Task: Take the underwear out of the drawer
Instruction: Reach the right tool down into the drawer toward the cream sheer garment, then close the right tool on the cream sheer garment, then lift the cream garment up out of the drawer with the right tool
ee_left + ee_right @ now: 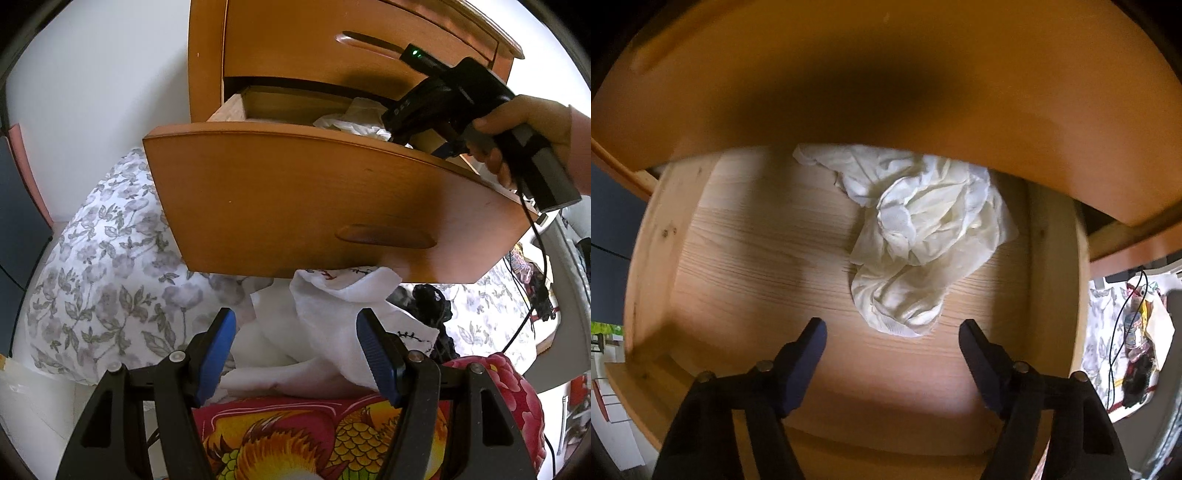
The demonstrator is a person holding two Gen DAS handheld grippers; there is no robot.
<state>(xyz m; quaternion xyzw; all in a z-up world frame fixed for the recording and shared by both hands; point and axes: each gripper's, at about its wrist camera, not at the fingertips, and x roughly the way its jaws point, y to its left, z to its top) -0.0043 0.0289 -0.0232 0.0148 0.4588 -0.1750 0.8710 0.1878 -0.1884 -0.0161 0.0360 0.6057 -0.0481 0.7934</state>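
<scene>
Pale pine boards line the bottom of the open drawer [757, 236], and on them, toward the back right, we see a crumpled heap of white underwear [923, 240], partly tucked under the orange-brown front of the drawer above. Our right gripper [892, 332] points steeply down into the drawer with its jaws parted. Nothing sits between them, and the near edge of the cloth lies just ahead of the blue-padded fingertips [971, 339] without touching them.

From the left wrist view we see the same gripper [424, 122] from outside: a hand [528, 136] grips its black handle and its front end dips behind the curved drawer front [295, 199], beside the white heap [354, 118] inside.

Our left gripper [295, 332] hangs below the drawer front, jaws well apart and holding nothing. Beyond and between its blue pads [373, 350] lies a pile of white garments [332, 314] already resting on the flowered bedspread [110, 277], with a dark lacy piece [436, 306] just to its right. A red cloth with a golden pattern [332, 435] spreads beneath the gripper, nearest to us.
</scene>
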